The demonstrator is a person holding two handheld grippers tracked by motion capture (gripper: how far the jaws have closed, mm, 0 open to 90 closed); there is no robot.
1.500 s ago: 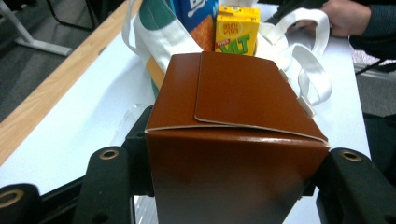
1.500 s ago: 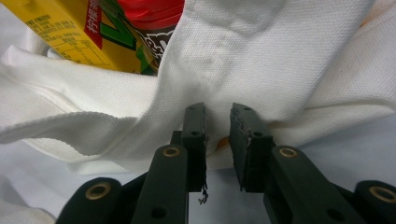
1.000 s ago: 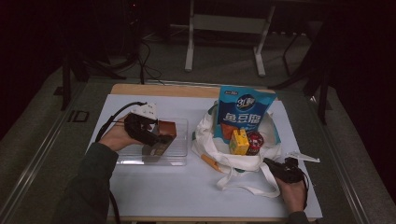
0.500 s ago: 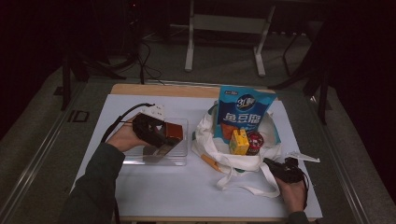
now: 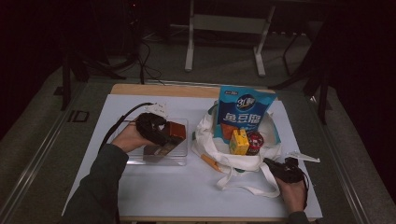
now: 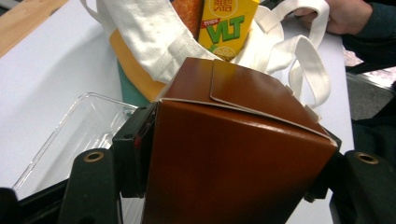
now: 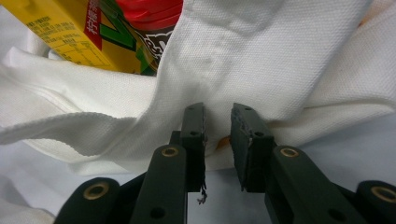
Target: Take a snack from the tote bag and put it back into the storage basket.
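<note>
Brown carton [image 6: 233,154] between left gripper [image 5: 159,133] jaws just opening, right gripper [image 7: 217,140] jaws narrow at white bag [image 7: 261,60].

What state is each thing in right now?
Brown box: flaps closed, between left gripper jaws, which have just been opening.
Clear tray: lidless, under the box.
White tote bag: mouth open, filled.
Blue pouch: upright in bag.
Yellow VLT carton: upright in bag.
Right gripper: nearly closed at bag cloth.
</note>
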